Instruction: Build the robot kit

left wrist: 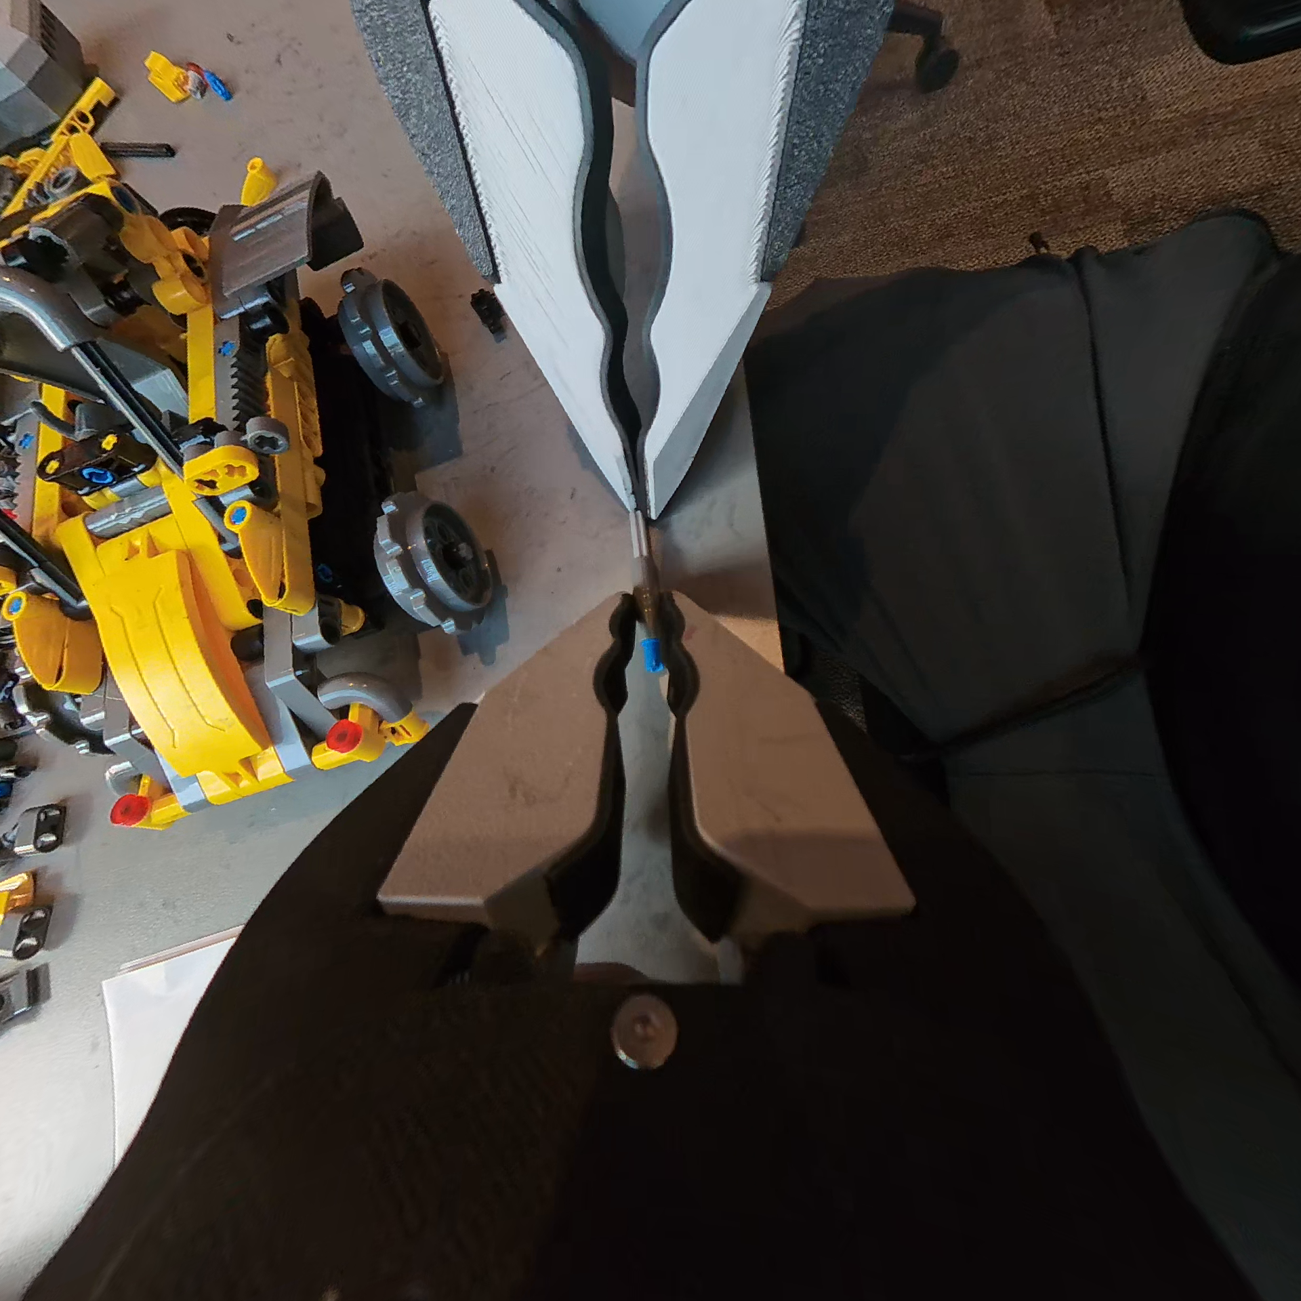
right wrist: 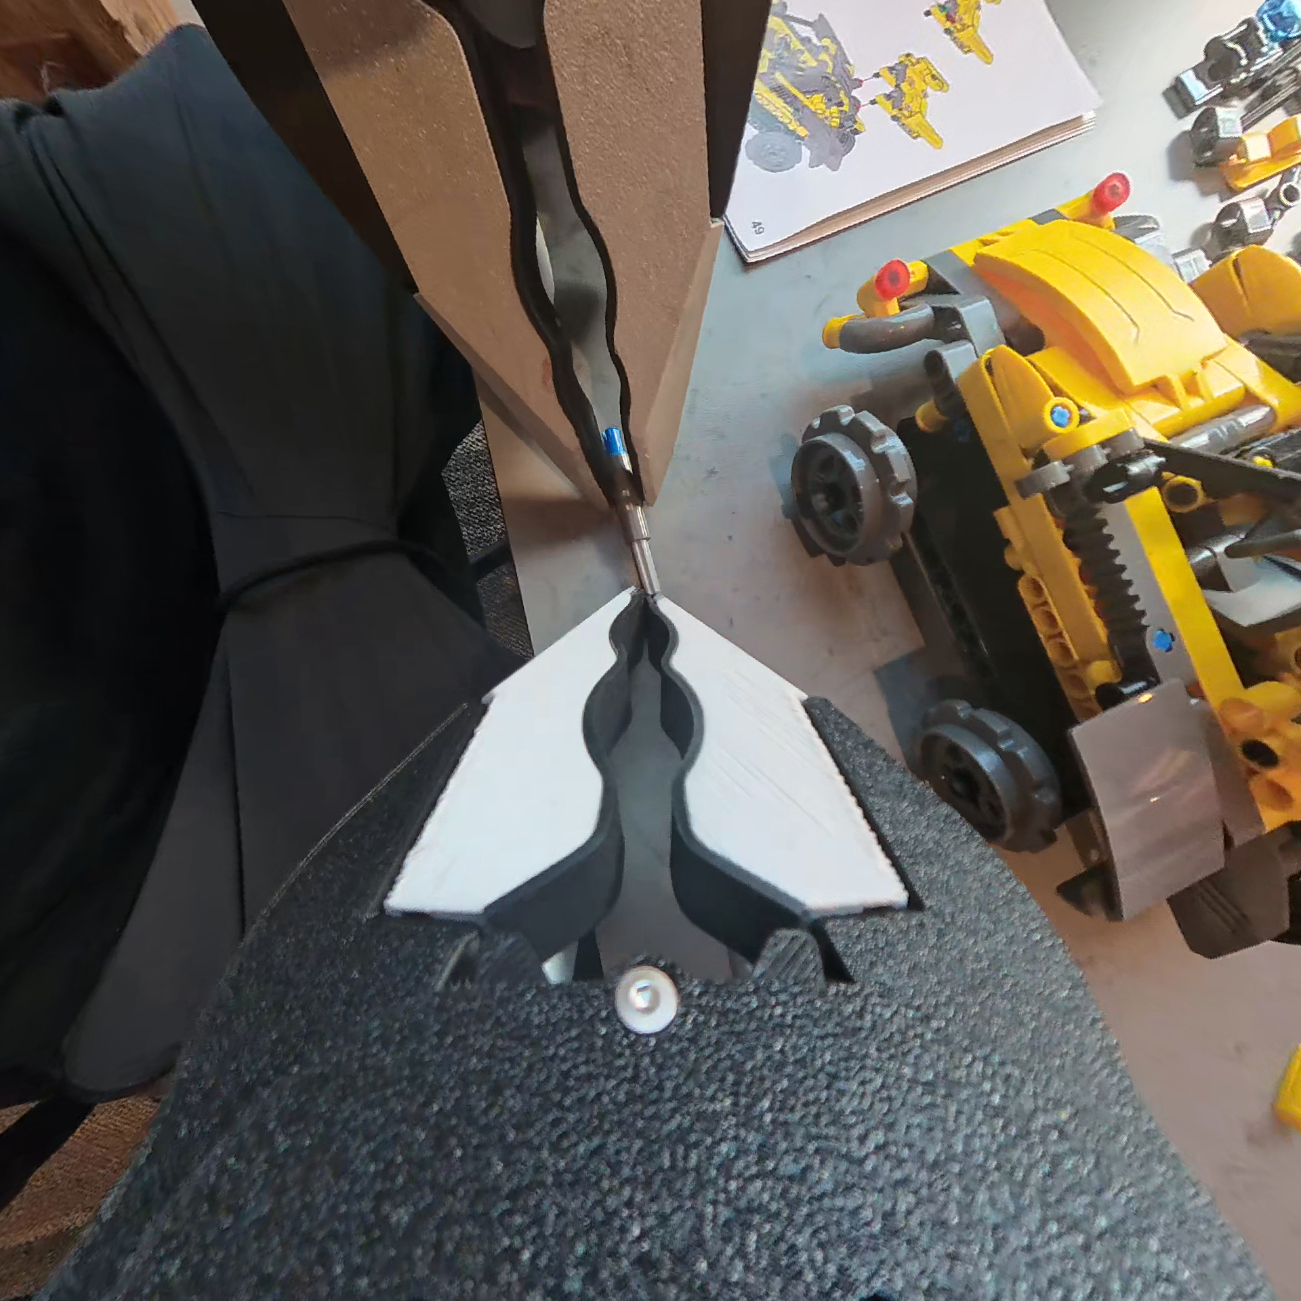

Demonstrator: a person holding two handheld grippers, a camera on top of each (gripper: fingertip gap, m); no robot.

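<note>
A thin grey pin (left wrist: 643, 556) with a blue end (left wrist: 652, 655) spans the gap between the two grippers, which meet tip to tip above the table edge. My left gripper (left wrist: 644, 607), with tan fingers, is shut on the pin near its blue end. My right gripper (right wrist: 648, 600), with white fingers, is shut on the pin's (right wrist: 642, 549) other, grey tip. The right gripper comes in from the top of the left wrist view (left wrist: 637, 510). The left gripper comes in from the top of the right wrist view (right wrist: 633, 501), the blue end (right wrist: 612, 442) between its fingers.
A yellow and grey brick-built vehicle (left wrist: 176, 563) with grey wheels lies on the grey table (left wrist: 549, 436), also seen in the right wrist view (right wrist: 1091, 493). An open instruction booklet (right wrist: 915, 105) and loose parts (right wrist: 1239, 84) lie beyond it. Black fabric (left wrist: 1021, 493) is beside the table edge. Both grippers' tips are close together, under 4 cm apart.
</note>
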